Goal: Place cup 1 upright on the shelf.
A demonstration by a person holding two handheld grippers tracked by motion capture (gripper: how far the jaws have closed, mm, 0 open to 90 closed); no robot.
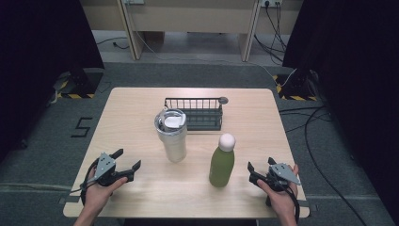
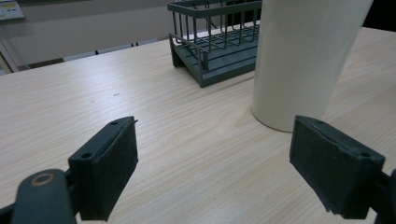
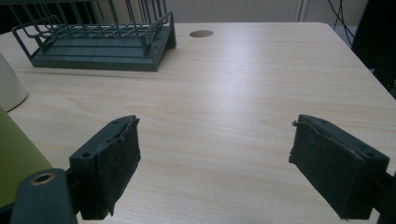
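Note:
A green bottle [image 1: 221, 165] with a pale round cap stands upright near the table's front middle; its green side [image 3: 16, 163] fills the left edge of the right gripper view. A cream tumbler [image 1: 172, 137] with a clear lid stands upright behind and left of it, close ahead at the right in the left gripper view [image 2: 303, 60]. A dark wire basket [image 1: 198, 113] sits behind the tumbler. My left gripper [image 1: 127, 159] rests open at the front left, holding nothing. At the front right, beside the bottle, my right gripper [image 1: 259, 170] is open too.
The light wooden table [image 1: 136, 103] has a round cable hole [image 1: 223, 100] by the basket's right end. Bare wood lies ahead of both grippers. Cables trail on the grey floor at the right, and black curtains stand on both sides.

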